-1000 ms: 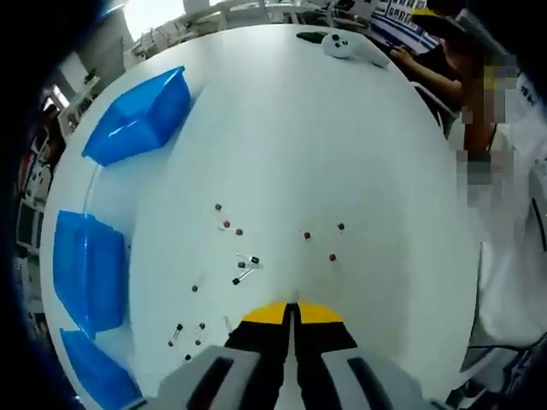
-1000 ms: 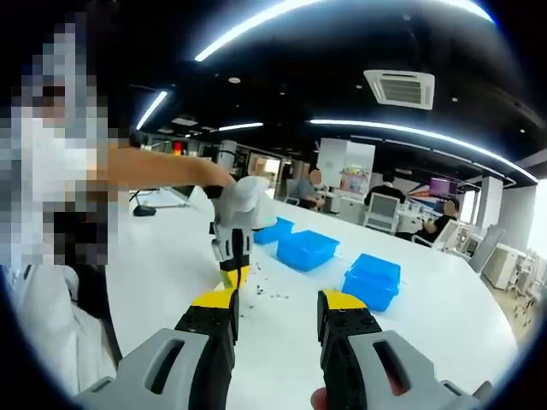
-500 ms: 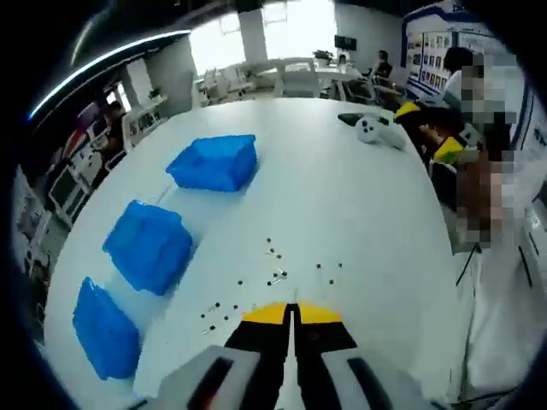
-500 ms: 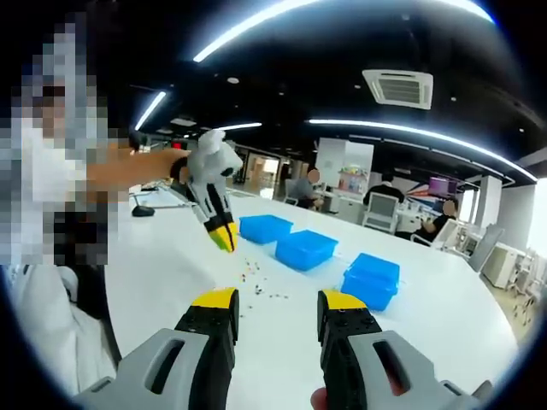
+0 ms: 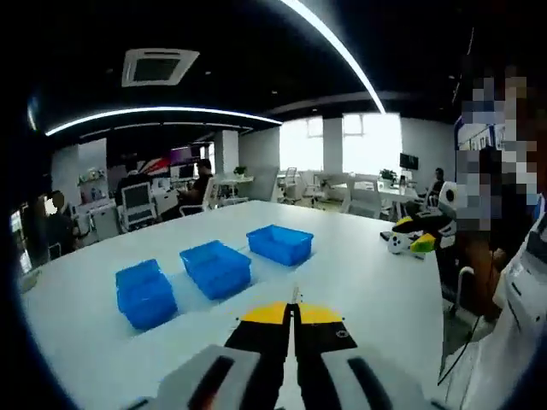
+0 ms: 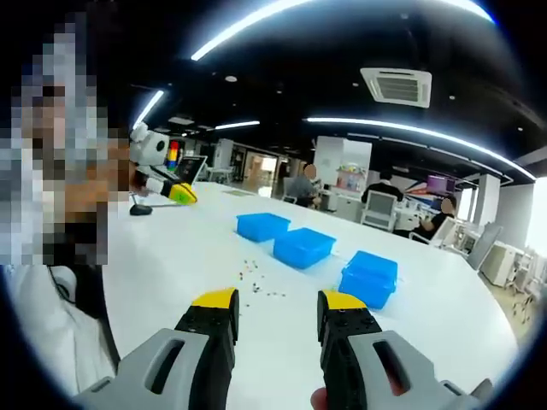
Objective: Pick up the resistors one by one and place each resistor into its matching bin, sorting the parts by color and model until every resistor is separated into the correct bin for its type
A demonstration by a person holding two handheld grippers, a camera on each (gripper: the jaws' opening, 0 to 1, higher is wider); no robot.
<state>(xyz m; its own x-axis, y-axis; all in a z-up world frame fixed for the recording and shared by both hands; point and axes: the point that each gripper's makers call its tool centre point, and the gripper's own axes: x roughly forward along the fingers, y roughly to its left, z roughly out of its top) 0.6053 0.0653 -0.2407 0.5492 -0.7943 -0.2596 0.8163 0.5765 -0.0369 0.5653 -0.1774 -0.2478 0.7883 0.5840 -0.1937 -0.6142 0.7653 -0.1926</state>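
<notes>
Three blue plastic bins [image 6: 299, 248] stand in a row on the smooth white table [image 6: 171, 265], contents hidden. Tiny resistors [image 6: 256, 282] lie scattered near them. The left gripper [image 5: 293, 314] is closed and empty; the right gripper [image 6: 278, 301] gapes wide, holding nothing.

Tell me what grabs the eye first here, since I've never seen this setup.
Three blue bins stand in a row on a big white table, with small resistors scattered in front of them. The right gripper hovers with its jaws apart, while the left gripper is raised with yellow-tipped jaws pressed together.
</notes>
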